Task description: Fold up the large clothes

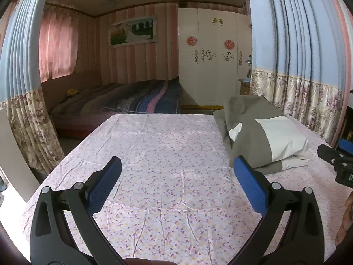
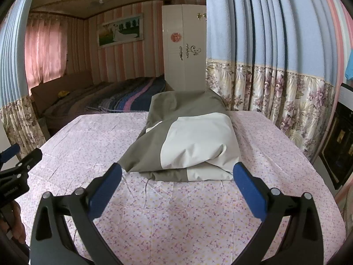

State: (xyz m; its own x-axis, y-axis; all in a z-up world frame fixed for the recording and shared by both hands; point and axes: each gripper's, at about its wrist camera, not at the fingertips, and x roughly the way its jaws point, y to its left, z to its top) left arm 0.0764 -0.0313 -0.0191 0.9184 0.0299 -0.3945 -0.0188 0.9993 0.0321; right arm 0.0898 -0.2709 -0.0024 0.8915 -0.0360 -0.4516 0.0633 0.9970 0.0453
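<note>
A grey-green and white garment (image 2: 187, 141) lies folded in a puffy bundle on the floral sheet (image 2: 176, 216), towards the far right of the surface; it also shows in the left wrist view (image 1: 264, 132). My right gripper (image 2: 177, 174) is open and empty, just short of the bundle's near edge. My left gripper (image 1: 177, 170) is open and empty over bare sheet (image 1: 165, 154), left of the garment. The right gripper's tip (image 1: 335, 159) shows at the right edge of the left wrist view; the left gripper (image 2: 17, 163) shows at the left edge of the right wrist view.
Blue and floral curtains (image 2: 275, 70) hang close along the right side and another (image 1: 24, 88) at the left. Beyond the far edge are a striped bed (image 1: 132, 99) and a white wardrobe (image 1: 211, 55). A dark cabinet (image 2: 337, 150) stands at the right.
</note>
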